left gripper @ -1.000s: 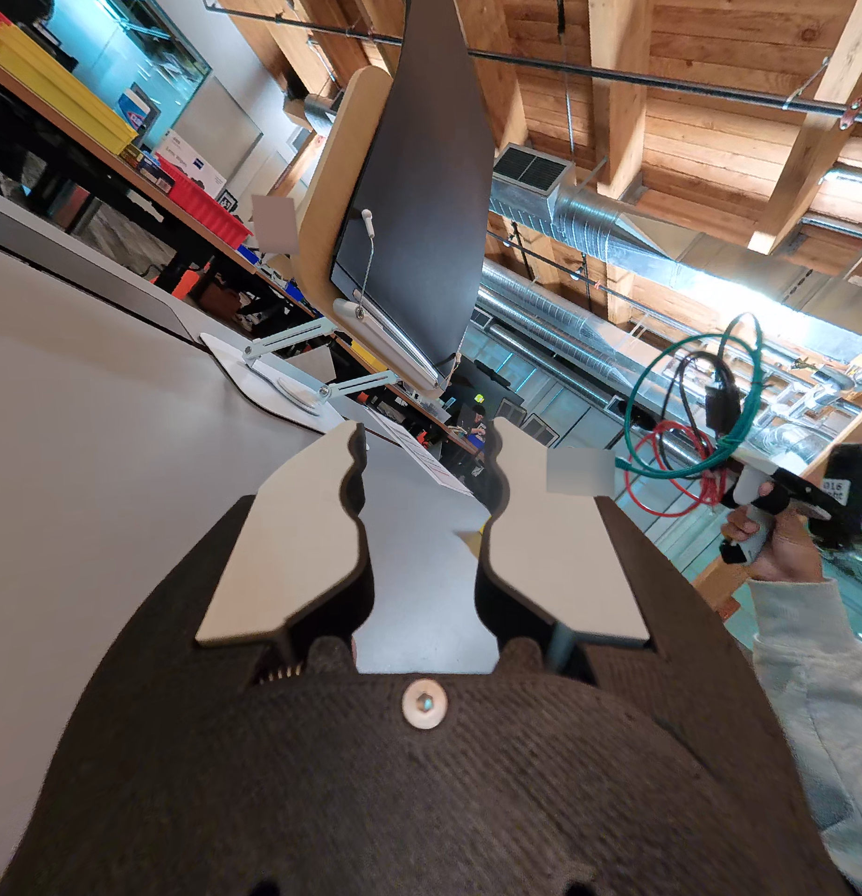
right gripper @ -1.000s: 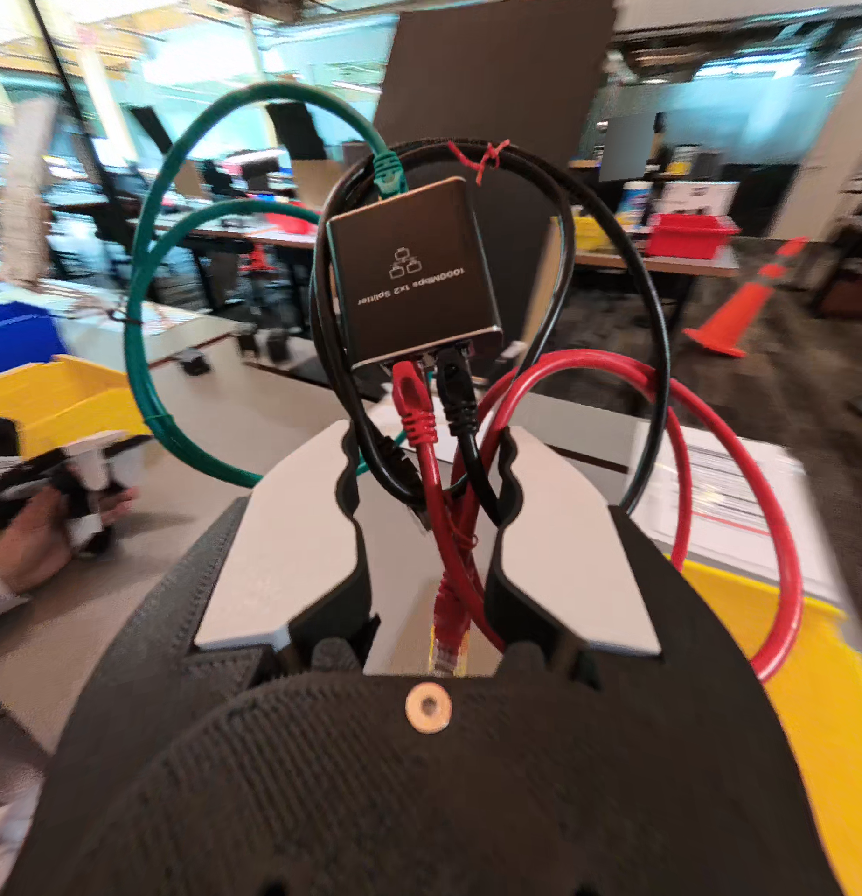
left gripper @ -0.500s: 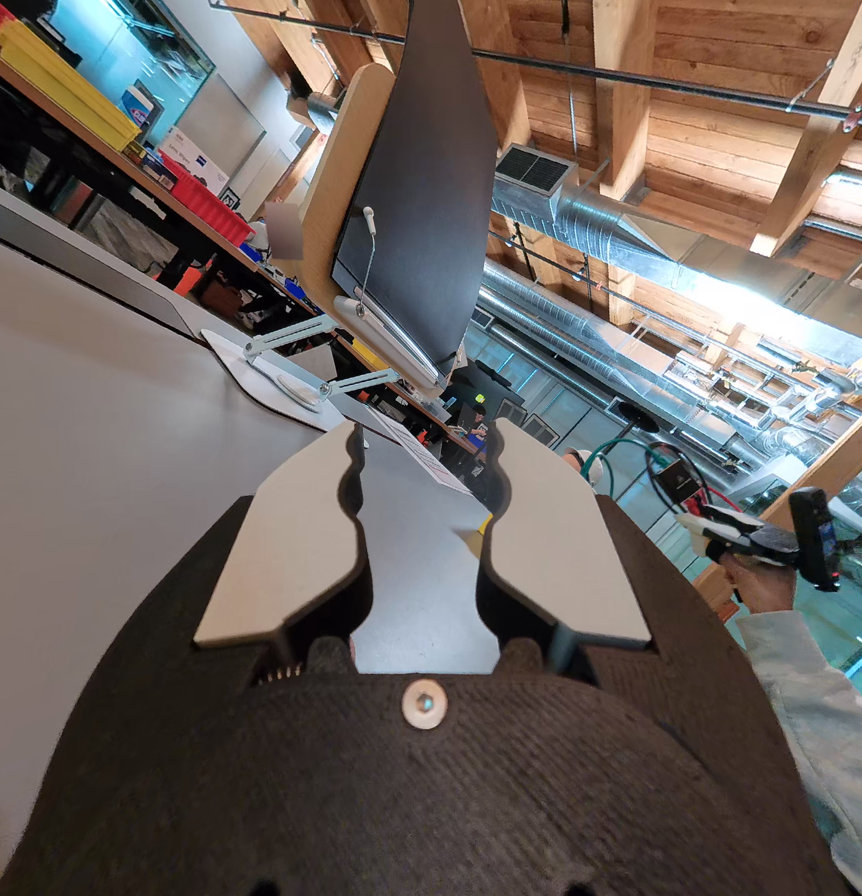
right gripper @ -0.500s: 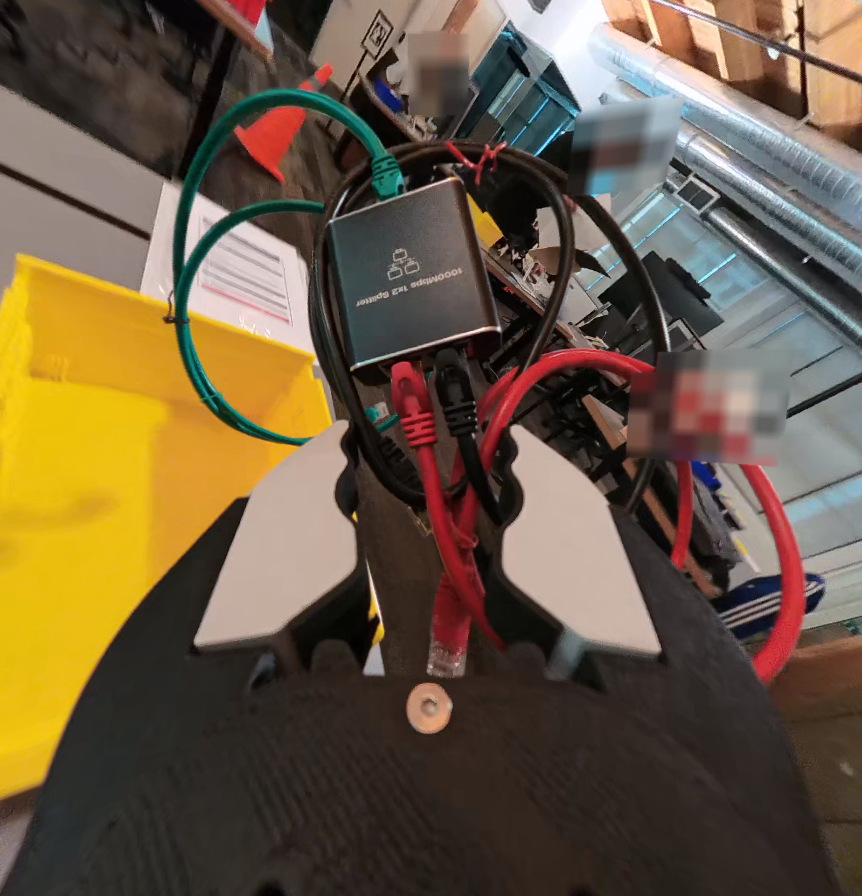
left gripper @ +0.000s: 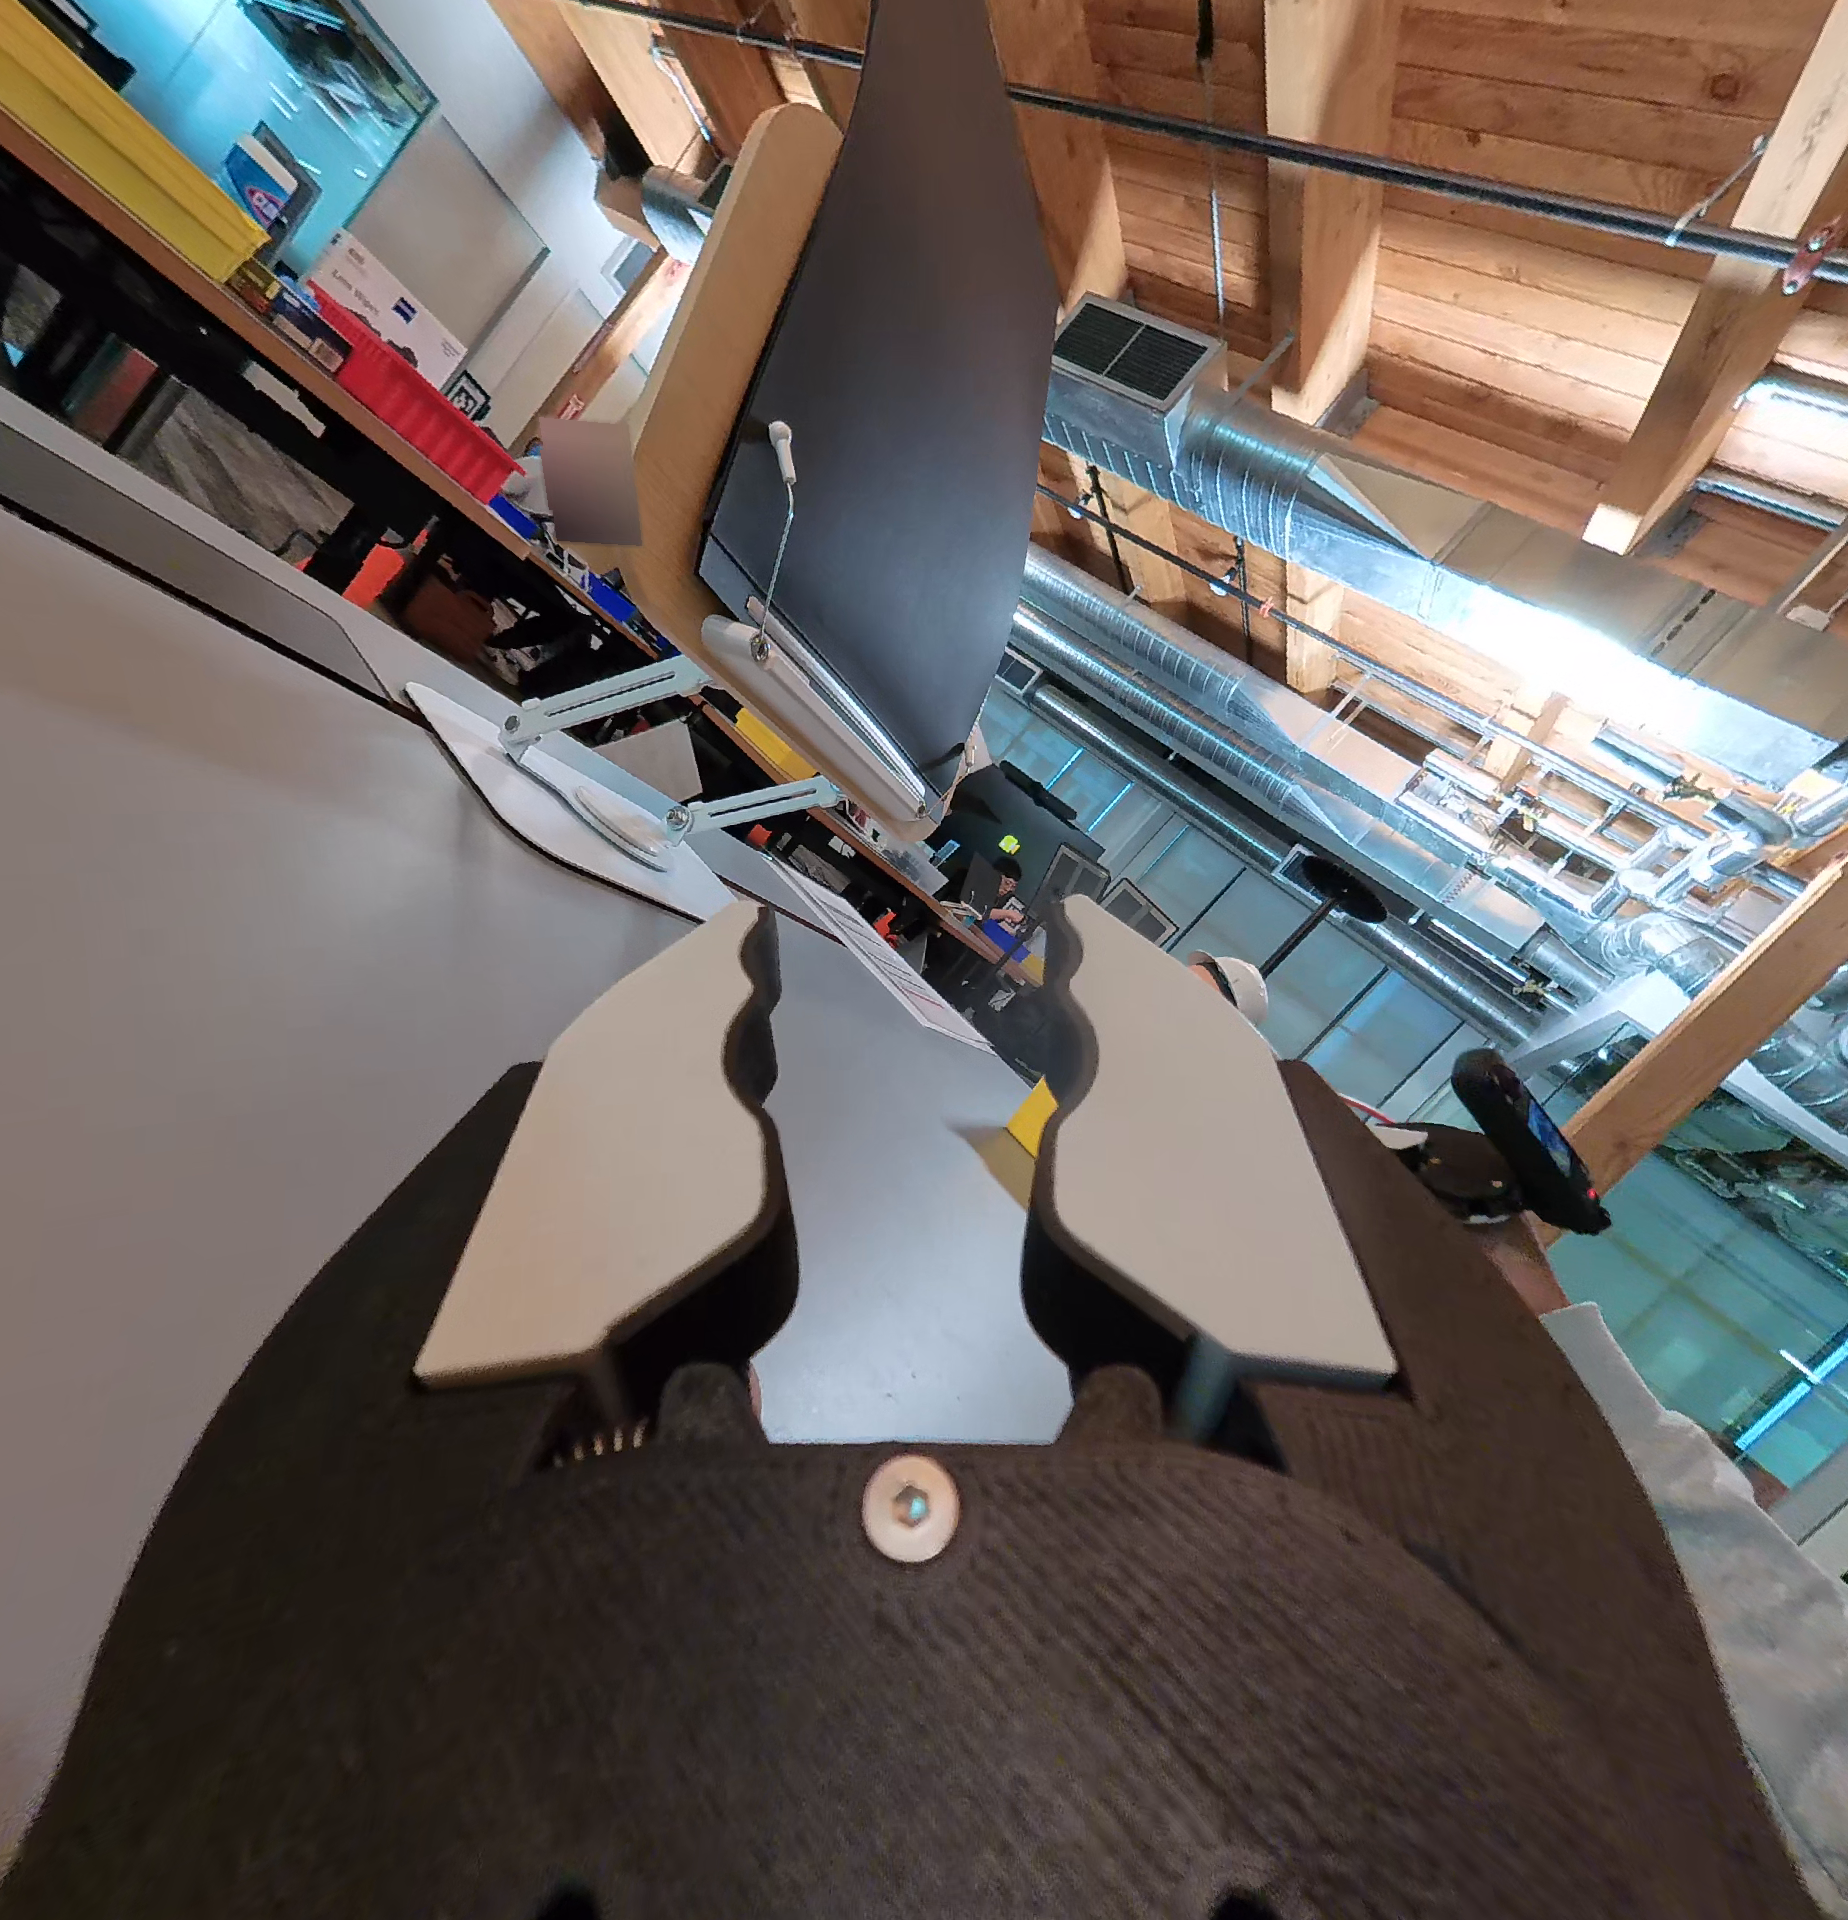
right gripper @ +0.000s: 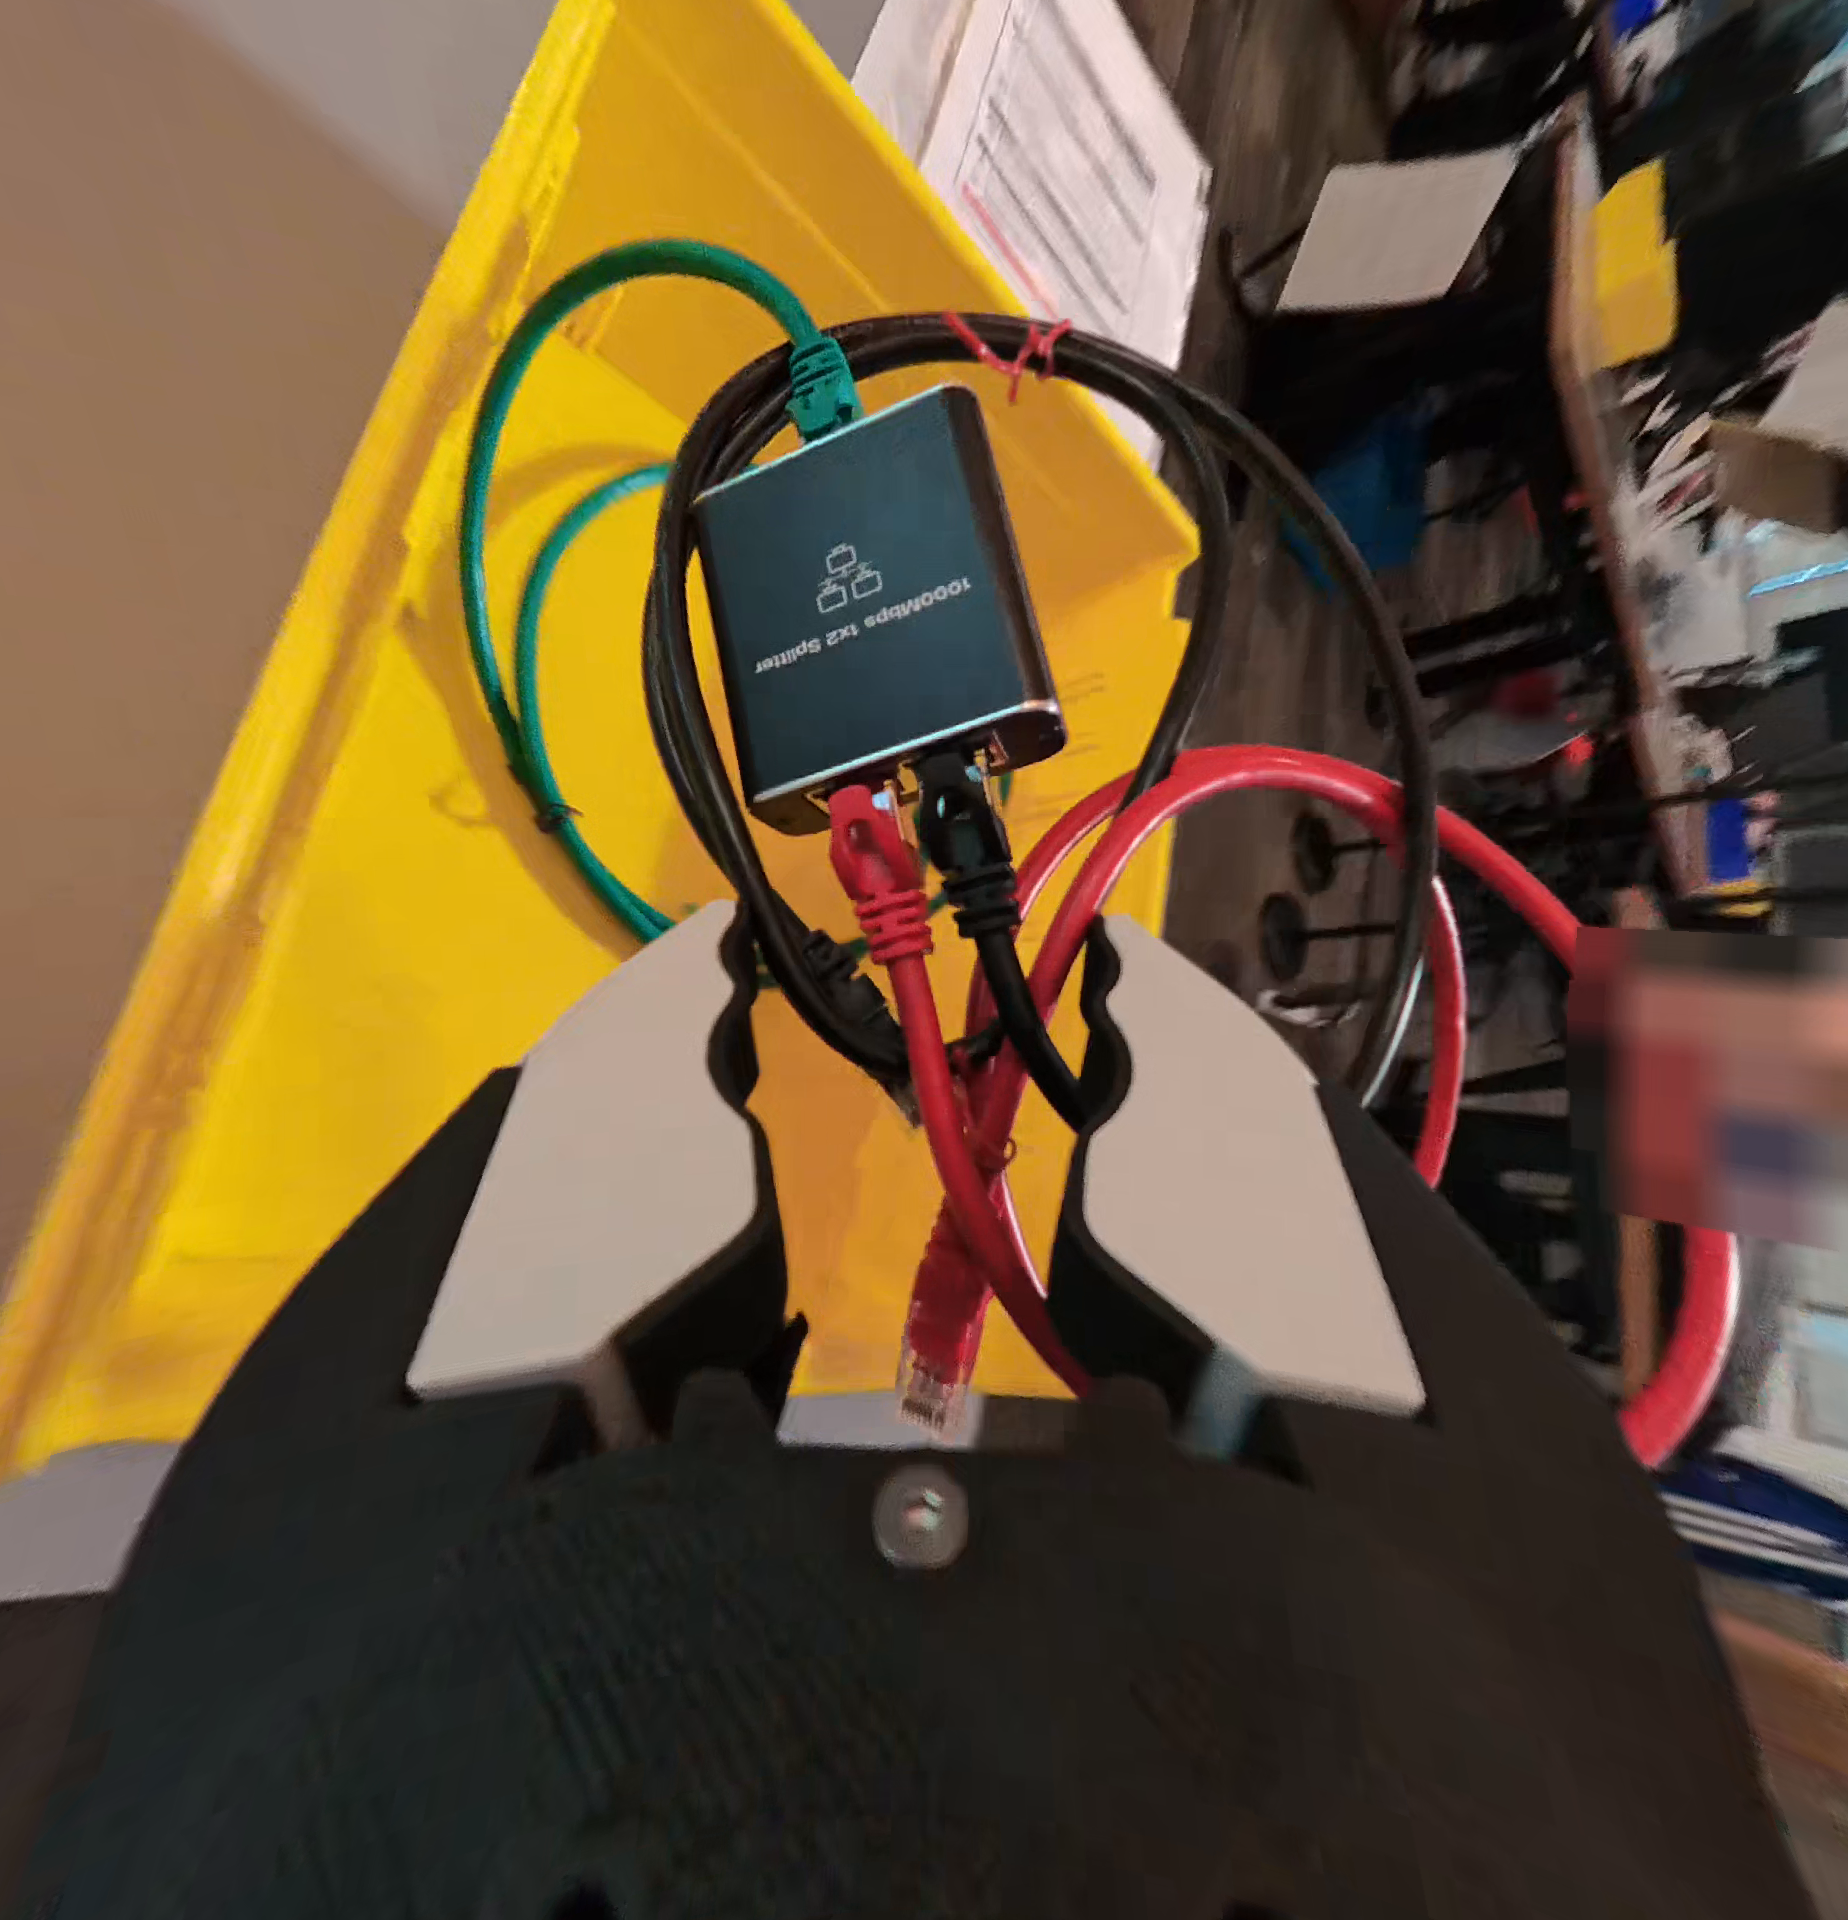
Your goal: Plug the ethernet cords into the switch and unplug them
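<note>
Black switch (right gripper: 878, 613) hangs ahead of right claw (right gripper: 915, 1023), clamped on red cord (right gripper: 920, 1039) and black cord (right gripper: 1013, 1008); yellow bin (right gripper: 307, 831) behind. Left claw (left gripper: 904, 987) apart, empty, over table (left gripper: 224, 935).

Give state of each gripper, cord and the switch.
left gripper, jaws apart, empty
right gripper, jaws closed on the cords, carrying the bundle
switch, held in the air by its cords, over the yellow bin
red cord, one end plugged in, other end loose between the jaws
black cord, plugged in beside the red
green cord, plugged into the far end
</note>
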Demonstrator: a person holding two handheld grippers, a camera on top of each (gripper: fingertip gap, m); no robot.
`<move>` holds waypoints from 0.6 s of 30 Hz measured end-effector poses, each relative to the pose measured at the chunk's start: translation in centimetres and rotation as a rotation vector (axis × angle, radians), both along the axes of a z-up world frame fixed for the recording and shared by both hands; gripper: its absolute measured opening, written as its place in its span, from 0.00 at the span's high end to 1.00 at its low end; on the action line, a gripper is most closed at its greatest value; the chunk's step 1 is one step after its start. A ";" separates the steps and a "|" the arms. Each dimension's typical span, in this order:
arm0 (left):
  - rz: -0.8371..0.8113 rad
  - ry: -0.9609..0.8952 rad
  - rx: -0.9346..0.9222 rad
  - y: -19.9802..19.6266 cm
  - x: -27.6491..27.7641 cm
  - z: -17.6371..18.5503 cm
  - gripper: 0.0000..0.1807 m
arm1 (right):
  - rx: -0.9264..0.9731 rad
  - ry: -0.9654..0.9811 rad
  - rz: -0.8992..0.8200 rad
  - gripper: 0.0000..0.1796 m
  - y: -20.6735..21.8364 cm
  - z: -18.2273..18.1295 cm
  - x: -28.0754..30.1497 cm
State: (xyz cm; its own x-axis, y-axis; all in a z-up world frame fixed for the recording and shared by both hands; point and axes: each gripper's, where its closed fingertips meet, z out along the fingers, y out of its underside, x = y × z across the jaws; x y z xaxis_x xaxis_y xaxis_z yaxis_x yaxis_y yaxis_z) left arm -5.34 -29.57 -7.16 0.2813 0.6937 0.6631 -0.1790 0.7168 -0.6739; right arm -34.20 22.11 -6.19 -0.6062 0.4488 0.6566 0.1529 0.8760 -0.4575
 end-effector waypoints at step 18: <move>-0.002 0.004 0.016 -0.1 0.0 -0.1 0.73 | -0.974 -0.776 -0.063 0.65 -5.4 -1.7 0.9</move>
